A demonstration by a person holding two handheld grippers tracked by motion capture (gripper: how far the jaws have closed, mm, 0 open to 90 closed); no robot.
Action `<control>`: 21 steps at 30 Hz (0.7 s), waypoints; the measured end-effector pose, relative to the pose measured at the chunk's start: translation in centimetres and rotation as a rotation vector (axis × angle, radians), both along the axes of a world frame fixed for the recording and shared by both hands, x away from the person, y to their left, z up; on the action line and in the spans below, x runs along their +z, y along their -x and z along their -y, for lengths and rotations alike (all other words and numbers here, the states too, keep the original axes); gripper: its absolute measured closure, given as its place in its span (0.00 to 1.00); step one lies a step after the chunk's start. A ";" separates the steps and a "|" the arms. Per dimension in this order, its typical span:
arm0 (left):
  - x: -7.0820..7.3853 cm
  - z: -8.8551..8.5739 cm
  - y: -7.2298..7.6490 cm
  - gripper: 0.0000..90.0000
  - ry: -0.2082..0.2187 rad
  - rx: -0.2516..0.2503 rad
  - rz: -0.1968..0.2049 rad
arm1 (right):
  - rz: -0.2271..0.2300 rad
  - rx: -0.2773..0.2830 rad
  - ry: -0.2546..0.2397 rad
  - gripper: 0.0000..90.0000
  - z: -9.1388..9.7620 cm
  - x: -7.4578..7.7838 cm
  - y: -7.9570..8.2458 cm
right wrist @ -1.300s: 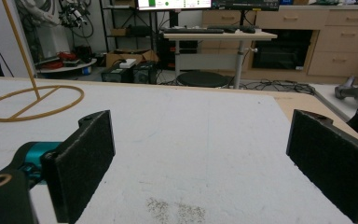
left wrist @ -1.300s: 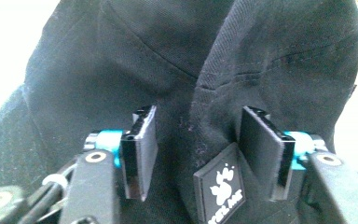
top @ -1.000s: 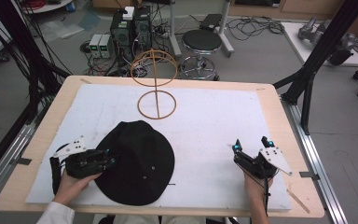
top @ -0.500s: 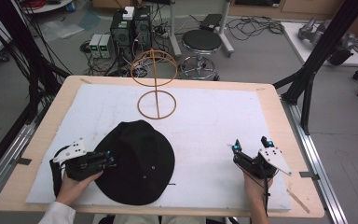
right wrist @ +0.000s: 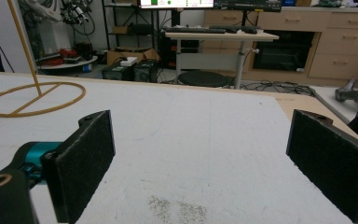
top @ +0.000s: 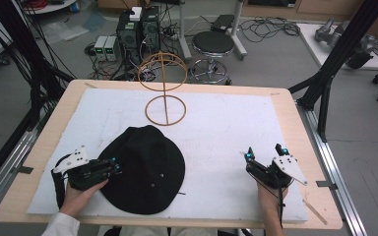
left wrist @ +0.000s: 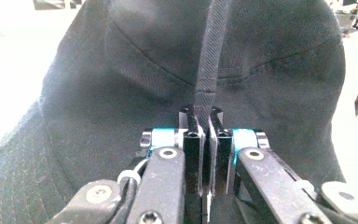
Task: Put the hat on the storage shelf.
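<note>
On the white-covered tabletop (top: 216, 123), a black hat (top: 145, 169) lies flat near the front edge, well short of the wire hat stand (top: 163, 93) at the back. At the hat's left rim the left gripper (top: 109, 167) is pinched tight on a black strap (left wrist: 210, 60) running over the fabric, while the right gripper (top: 265, 158) hovers with its jaws spread wide and empty, well apart to the right. If the hat is meant for the stand, I'd say lift slowly so the thin strap doesn't slip, and bring the free gripper to steady the opposite brim.
</note>
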State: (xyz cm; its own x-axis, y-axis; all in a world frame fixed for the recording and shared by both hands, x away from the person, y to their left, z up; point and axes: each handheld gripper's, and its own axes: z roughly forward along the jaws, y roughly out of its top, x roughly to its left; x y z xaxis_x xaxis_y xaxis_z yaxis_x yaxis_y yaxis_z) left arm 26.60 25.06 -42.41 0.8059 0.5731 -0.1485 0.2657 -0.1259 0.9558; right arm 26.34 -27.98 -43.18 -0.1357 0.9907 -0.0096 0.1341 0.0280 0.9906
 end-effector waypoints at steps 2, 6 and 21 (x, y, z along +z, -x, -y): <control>0.2 0.0 0.1 0.96 0.027 0.011 0.001 | 0.002 0.000 0.000 0.08 0.0 0.0 0.0; 0.5 0.3 0.4 0.96 0.045 0.017 0.018 | -0.004 0.006 0.002 0.08 0.0 0.0 0.0; 2.8 0.5 1.1 0.97 0.135 0.090 0.114 | 0.004 0.009 0.002 0.08 -0.2 0.1 0.3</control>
State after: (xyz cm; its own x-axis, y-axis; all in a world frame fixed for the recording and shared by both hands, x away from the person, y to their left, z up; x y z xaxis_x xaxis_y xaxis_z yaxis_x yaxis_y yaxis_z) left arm 25.45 24.60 -39.65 0.7682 0.6248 -0.1397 0.1589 0.0253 0.9870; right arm 26.08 -27.80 -43.10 -0.1450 0.9894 -0.0120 0.1294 0.0310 0.9911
